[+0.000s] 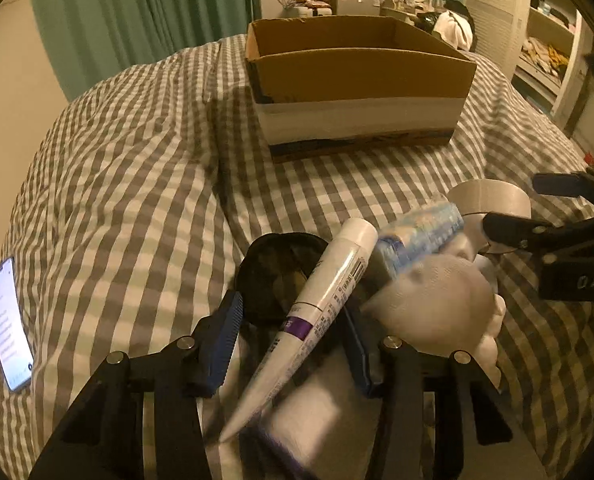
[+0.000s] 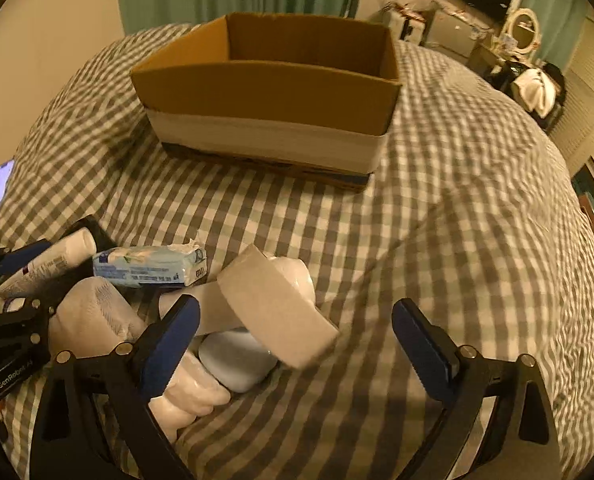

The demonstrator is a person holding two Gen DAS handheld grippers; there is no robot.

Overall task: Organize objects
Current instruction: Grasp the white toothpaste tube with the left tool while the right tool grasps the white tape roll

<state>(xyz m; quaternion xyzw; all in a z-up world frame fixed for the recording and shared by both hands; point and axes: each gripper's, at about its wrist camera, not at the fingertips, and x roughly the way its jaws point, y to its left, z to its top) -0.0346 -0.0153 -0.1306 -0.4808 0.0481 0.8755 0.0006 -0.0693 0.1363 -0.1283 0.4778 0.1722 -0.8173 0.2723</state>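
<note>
Two claws low over a gingham-covered bed (image 1: 137, 184), a small heap of toiletries beneath them. Left claw (image 1: 293, 336) spread, blue pads either side of a white tube (image 1: 325, 292) with a purple band; tube lying between the pads, apparently touched by neither. Long axis of the tube running from near left to far right, white cap at the far end, flat crimped tail at the near end, angled toward the cardboard box (image 1: 357, 80). Just behind the tube, a black pouch (image 1: 273, 268); just right of it, a blue tissue pack (image 1: 421, 240) resting across a white wrapped bundle (image 1: 437, 304).

Right claw (image 2: 297, 340) spread wide, nothing gripped. Roll of grey tape (image 2: 273, 308) tilted on edge in the gap, closer to the left pad, leaning on a white rounded case (image 2: 237, 364). Tissue pack (image 2: 149, 266) farther left, long axis left to right, torn flap at its right end. Tube (image 2: 49, 260) at far left beside the other claw's black frame.

Open-topped box (image 2: 269, 92) well apart, on the far side of the bed. Lit phone (image 1: 9, 324) at the near left edge, screen up
</note>
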